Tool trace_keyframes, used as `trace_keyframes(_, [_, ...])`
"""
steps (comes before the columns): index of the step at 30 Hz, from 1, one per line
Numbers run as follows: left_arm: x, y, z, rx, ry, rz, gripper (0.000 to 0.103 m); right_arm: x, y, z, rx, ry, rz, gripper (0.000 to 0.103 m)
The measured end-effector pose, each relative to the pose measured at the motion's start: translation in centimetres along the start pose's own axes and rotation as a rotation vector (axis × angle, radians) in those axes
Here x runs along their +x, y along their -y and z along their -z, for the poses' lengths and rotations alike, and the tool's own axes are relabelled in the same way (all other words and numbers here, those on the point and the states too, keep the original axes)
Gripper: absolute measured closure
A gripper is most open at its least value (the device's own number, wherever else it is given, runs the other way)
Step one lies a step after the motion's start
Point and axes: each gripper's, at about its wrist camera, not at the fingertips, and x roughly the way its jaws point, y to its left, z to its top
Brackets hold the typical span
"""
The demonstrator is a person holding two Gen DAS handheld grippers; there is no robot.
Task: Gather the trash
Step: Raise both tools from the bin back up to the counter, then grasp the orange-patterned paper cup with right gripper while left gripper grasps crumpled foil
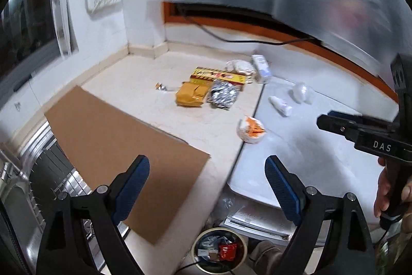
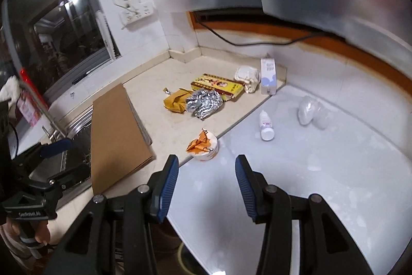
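Observation:
Trash lies on the counter: a white cup with an orange torn lid (image 1: 251, 131) (image 2: 204, 145), a crumpled foil wrapper (image 1: 223, 94) (image 2: 204, 103), a yellow paper bag (image 1: 191, 96) (image 2: 176, 102), a yellow-red box (image 1: 219, 75) (image 2: 217, 85), a white crumpled wrapper (image 1: 239, 66) (image 2: 247, 77), a white carton (image 1: 261, 66) (image 2: 268, 76), a small white bottle (image 1: 280, 106) (image 2: 265, 125) and clear plastic (image 1: 300, 92) (image 2: 307, 108). My left gripper (image 1: 207, 169) is open and empty above the counter's front edge. My right gripper (image 2: 207, 168) is open and empty, just short of the cup. A bin (image 1: 219, 249) with trash stands below.
A brown cardboard sheet (image 1: 123, 146) (image 2: 116, 130) lies over the steel sink (image 1: 38, 172) at the left. A black cable (image 2: 257, 43) runs along the back wall. A socket plate (image 2: 134, 12) is on the wall. The right gripper's body (image 1: 365, 133) shows at the right of the left wrist view.

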Motion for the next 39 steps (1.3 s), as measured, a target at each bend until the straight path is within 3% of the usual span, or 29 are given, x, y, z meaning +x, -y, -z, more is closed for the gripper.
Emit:
trace_keyframes(8, [5.4, -3.0, -2.9, -0.077, -0.078, 0.019, 0.013, 6.4, 1.4, -2.0, 0.042, -0.083, -0.027, 0.054])
trace_keyframes(18, [9.2, -1.3, -2.6, -0.007, -0.133, 0.01, 0.013, 12.9, -2.0, -1.1, -0.077, -0.149, -0.019, 0.051])
trace_keyframes(23, [9.9, -1.1, -2.3, 0.013, -0.152, 0.001, 0.013, 14.0, -3.1, -0.6, -0.165, -0.131, 0.059, 0.048])
trace_keyframes(27, [10.0, -0.9, -2.8, 0.022, -0.149, 0.002, 0.013, 14.8, -2.5, -0.3, -0.163, -0.161, 0.056, 0.051])
trace_keyframes(33, [11.3, 0.0, -3.9, 0.038, -0.141, 0.005, 0.013, 12.4, -0.6, -1.0, -0.131, -0.072, 0.018, 0.053])
trace_keyframes(39, [13.8, 1.5, -6.3, 0.033, -0.138, 0.03, 0.013, 9.2, 2.0, -3.4, -0.072, 0.048, 0.051, 0.053])
